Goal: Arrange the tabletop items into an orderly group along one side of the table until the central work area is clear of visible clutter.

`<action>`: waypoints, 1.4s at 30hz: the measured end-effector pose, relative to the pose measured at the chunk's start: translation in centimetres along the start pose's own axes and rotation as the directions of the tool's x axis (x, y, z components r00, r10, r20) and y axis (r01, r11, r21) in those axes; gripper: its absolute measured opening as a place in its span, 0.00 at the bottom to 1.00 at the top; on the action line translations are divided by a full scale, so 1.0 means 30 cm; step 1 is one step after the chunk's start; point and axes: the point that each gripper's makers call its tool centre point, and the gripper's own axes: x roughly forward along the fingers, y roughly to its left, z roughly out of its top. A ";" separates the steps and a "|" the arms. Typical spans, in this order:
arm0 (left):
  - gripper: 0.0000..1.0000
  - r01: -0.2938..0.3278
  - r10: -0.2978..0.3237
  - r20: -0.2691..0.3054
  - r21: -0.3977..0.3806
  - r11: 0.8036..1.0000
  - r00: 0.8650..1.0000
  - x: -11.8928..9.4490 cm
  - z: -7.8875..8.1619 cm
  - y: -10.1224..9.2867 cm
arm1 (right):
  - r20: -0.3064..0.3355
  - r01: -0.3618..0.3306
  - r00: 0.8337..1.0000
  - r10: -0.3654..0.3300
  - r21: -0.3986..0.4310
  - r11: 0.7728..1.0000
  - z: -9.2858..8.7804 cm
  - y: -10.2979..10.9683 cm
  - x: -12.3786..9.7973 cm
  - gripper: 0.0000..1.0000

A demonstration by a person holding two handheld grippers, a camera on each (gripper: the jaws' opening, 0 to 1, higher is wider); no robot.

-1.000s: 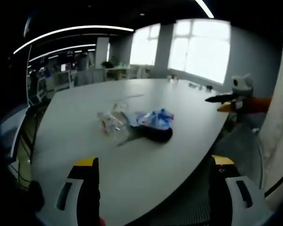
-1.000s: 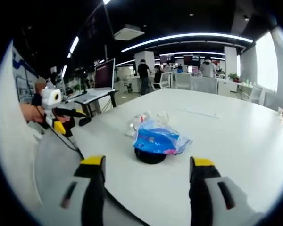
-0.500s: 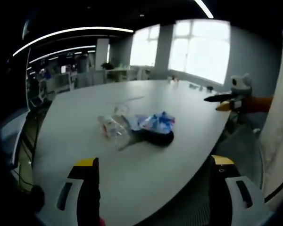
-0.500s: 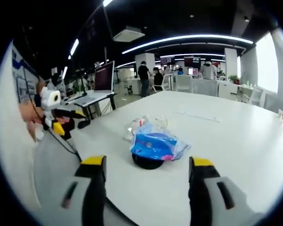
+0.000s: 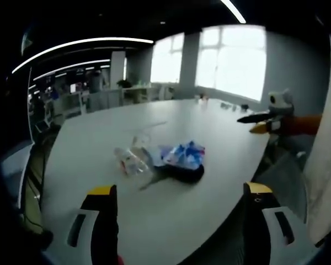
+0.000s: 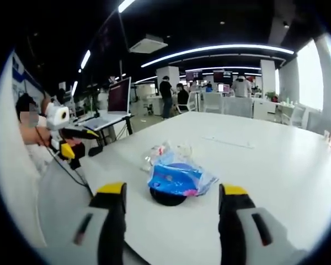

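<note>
The white surface [image 5: 171, 221] spans most of both frames. Near its centre in the left gripper view lie a blue packet [image 5: 183, 155] on a black disc [image 5: 183, 173], with a clear bag [image 5: 130, 158] touching on the left; the right gripper view shows the packet [image 6: 175, 178] mid-frame. The left tongs [image 5: 177, 194] and right tongs [image 6: 173, 193] stand spread wide at the bottom of their frames, released, grasping nothing.

The large white table [image 5: 99, 132] carries 3 items clustered near its curved edge: a clear crumpled plastic bottle [image 5: 131, 160], a blue plastic bag [image 6: 176, 178] and a black round object [image 6: 166, 197] beneath that bag.
</note>
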 end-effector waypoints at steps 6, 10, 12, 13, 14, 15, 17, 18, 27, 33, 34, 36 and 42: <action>0.90 0.005 -0.005 0.029 0.020 1.000 1.000 0.025 0.069 -0.005 | 0.018 0.001 1.000 -0.001 -0.016 1.000 0.035 -0.008 0.014 0.65; 0.89 0.006 -0.007 0.046 0.034 0.999 0.999 0.043 0.110 -0.007 | 0.015 -0.007 1.000 0.007 -0.021 1.000 0.048 -0.012 0.028 0.62; 0.88 0.006 -0.008 0.053 0.039 0.999 0.999 0.049 0.126 -0.008 | 0.024 -0.009 1.000 0.010 -0.021 1.000 0.057 -0.015 0.034 0.61; 0.89 0.008 -0.010 0.059 0.042 0.999 0.998 0.056 0.137 -0.008 | 0.027 -0.010 1.000 0.011 -0.027 1.000 0.061 -0.016 0.037 0.61; 0.88 0.006 -0.009 0.057 0.049 0.999 0.998 0.061 0.141 -0.007 | 0.026 -0.013 1.000 0.013 -0.028 1.000 0.064 -0.016 0.040 0.60; 0.87 0.005 -0.009 0.059 0.056 0.998 0.998 0.067 0.150 -0.008 | 0.024 -0.015 1.000 0.015 -0.027 1.000 0.067 -0.018 0.044 0.60; 0.87 0.006 -0.010 0.064 0.053 0.999 0.998 0.078 0.163 -0.008 | 0.032 -0.017 0.999 0.018 -0.032 0.999 0.077 -0.020 0.050 0.60; 0.87 0.005 -0.008 0.066 0.056 0.998 0.998 0.083 0.168 -0.008 | 0.027 -0.019 0.999 0.020 -0.033 0.999 0.077 -0.021 0.054 0.59; 0.80 -0.004 -0.001 0.078 0.061 0.998 0.997 0.134 0.207 -0.004 | 0.029 -0.022 0.999 0.023 -0.035 0.999 0.101 -0.045 0.092 0.54; 0.76 -0.006 0.002 0.078 0.051 0.999 0.997 0.174 0.220 -0.005 | 0.022 -0.033 0.999 0.034 -0.039 0.999 0.101 -0.058 0.122 0.53; 0.76 -0.007 0.004 0.079 0.049 0.999 0.997 0.179 0.222 -0.004 | 0.024 -0.034 0.999 0.035 -0.037 0.999 0.101 -0.061 0.126 0.53; 0.74 -0.009 0.005 0.080 0.047 0.999 0.997 0.192 0.226 -0.004 | 0.020 -0.035 0.999 0.036 -0.035 0.999 0.100 -0.068 0.137 0.52; 0.73 -0.004 0.000 0.077 0.046 0.999 0.997 0.233 0.239 -0.009 | 0.014 -0.042 0.999 0.043 -0.036 0.998 0.096 -0.085 0.167 0.51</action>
